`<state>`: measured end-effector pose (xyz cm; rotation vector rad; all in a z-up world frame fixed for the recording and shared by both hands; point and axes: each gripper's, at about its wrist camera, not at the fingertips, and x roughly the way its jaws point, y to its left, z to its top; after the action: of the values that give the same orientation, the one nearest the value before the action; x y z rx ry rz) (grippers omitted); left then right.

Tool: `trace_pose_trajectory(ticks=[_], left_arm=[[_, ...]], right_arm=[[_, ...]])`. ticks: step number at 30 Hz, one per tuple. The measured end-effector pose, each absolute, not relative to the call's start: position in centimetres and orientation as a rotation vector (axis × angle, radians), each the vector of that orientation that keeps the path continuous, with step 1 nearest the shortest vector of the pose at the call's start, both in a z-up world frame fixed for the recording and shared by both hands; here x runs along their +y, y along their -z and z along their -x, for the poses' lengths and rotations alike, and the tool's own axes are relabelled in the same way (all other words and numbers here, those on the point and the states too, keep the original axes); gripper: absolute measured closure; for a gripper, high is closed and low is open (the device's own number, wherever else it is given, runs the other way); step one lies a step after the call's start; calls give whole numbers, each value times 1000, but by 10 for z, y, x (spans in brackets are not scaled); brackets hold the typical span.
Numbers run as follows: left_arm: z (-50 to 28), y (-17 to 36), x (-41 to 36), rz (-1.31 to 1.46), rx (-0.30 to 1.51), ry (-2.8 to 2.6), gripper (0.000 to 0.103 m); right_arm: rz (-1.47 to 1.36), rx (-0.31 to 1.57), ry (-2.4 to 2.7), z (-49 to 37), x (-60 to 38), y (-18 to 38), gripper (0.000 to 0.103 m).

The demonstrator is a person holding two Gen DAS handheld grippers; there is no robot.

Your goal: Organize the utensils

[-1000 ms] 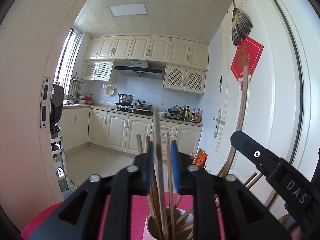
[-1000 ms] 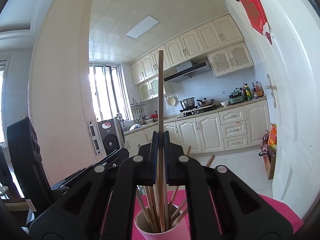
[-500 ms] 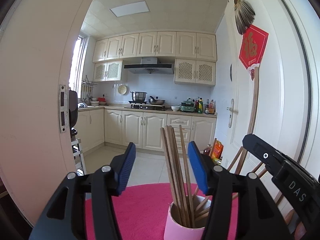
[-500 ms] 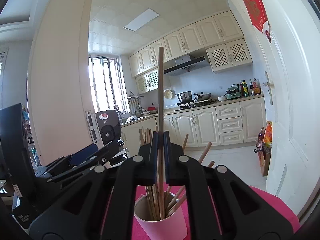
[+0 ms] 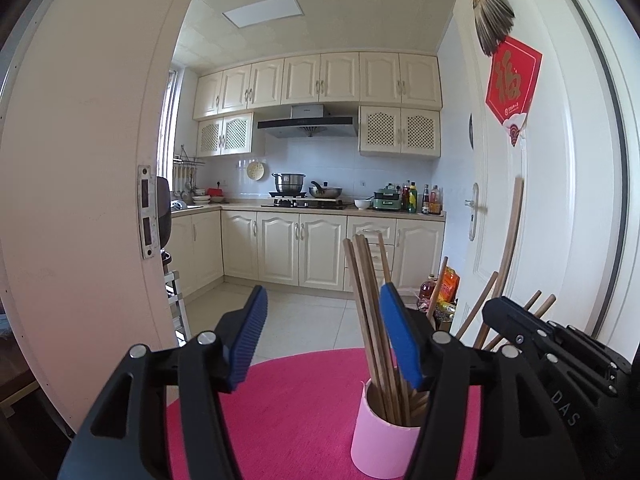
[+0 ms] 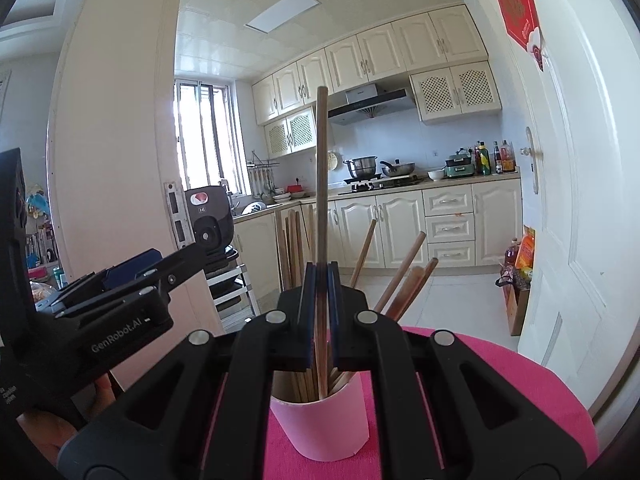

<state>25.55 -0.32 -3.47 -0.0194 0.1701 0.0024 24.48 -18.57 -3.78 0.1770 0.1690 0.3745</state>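
A pink cup stands on a round pink mat and holds several wooden chopsticks. My left gripper is open and empty, its blue pads wide apart, up and left of the cup. My right gripper is shut on one upright chopstick whose lower end is in the pink cup. The right gripper also shows at the right edge of the left wrist view, and the left gripper at the left of the right wrist view.
The mat covers a small round table with its edge close behind the cup. A white door stands close on the right and a door frame on the left. The kitchen floor and cabinets lie beyond.
My left gripper let go of the chopsticks in the cup, opened wide and drew back to the left. My right gripper stays shut on its chopstick and has moved little.
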Motion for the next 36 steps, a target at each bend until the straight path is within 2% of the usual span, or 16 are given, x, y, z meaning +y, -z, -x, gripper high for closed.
trace_pose_trajectory(ticks=[3, 4, 6, 7, 8, 21, 27, 31, 36], left_arm=[[-250, 33, -3, 12, 165, -14, 44], [-248, 32, -2, 11, 165, -14, 44], [-244, 30, -1, 12, 167, -14, 44], [-242, 28, 0, 14, 165, -15, 44], [-240, 27, 0, 16, 164, -15, 44], [-188, 5, 2, 25, 162, 7, 40], [-148, -10, -3, 15, 133, 6, 33], [-119, -19, -12, -17, 120, 14, 27], [-86, -24, -27, -73, 114, 16, 26]], right_arm=[[-182, 187, -355, -243, -188, 37, 95], [-192, 188, -348, -242, -190, 36, 91], [-207, 175, -338, -236, -195, 32, 72], [-212, 162, -333, -233, -197, 30, 52], [-213, 151, -332, -229, -198, 27, 50], [-212, 131, -286, -174, -217, 1, 50], [-174, 144, -250, -132, -217, -9, 41], [-149, 143, -230, -104, -216, -12, 30], [-143, 116, -186, -70, -223, -15, 19]])
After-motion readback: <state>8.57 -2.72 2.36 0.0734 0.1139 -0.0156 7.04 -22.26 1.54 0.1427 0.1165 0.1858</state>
